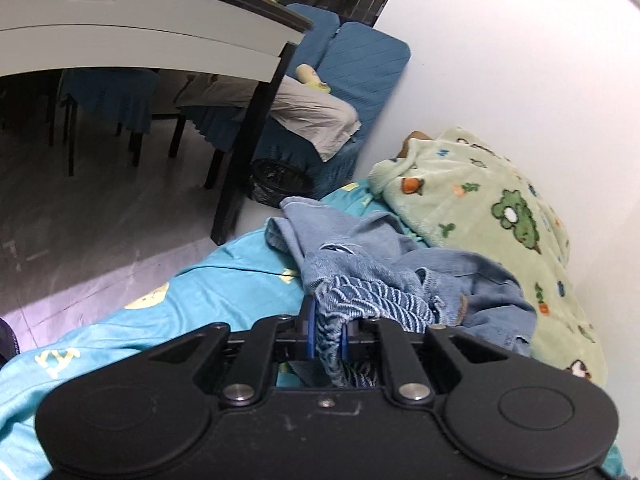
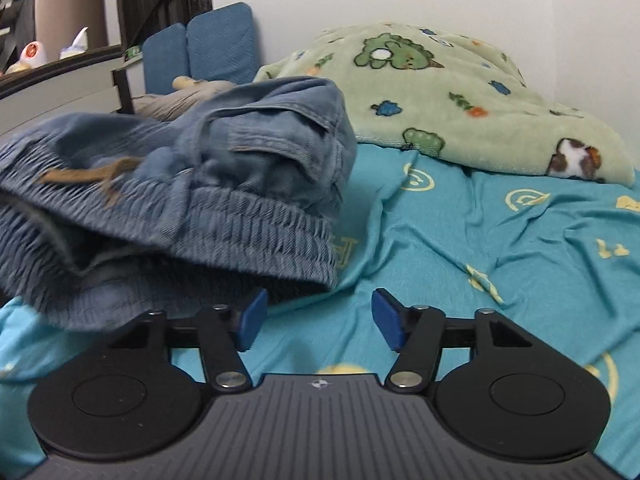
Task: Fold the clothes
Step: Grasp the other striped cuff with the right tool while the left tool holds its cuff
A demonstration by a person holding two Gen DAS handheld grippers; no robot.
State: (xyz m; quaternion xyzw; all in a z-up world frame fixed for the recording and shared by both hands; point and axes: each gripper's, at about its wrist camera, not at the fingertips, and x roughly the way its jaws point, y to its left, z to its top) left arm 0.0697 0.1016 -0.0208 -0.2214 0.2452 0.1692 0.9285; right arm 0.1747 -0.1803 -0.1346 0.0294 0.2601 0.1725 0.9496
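Observation:
A pair of blue denim trousers (image 1: 384,264) with an elastic waistband lies crumpled on the turquoise bed sheet (image 1: 224,280). My left gripper (image 1: 327,332) is shut on the ribbed waistband, which bunches between its blue pads. In the right wrist view the same trousers (image 2: 192,184) lie heaped at the left, with a brown drawstring (image 2: 92,176) on the waistband. My right gripper (image 2: 316,320) stands open just above the sheet (image 2: 480,240), its left pad (image 2: 252,320) right beside the waistband's lower edge and nothing between the pads.
A green fleece blanket (image 1: 500,216) with cartoon prints lies against the white wall (image 1: 520,60) behind the trousers. Left of the bed stand a dark-legged table (image 1: 248,128), a black bin (image 1: 280,180) and blue-covered chairs (image 1: 352,76) with beige clothing.

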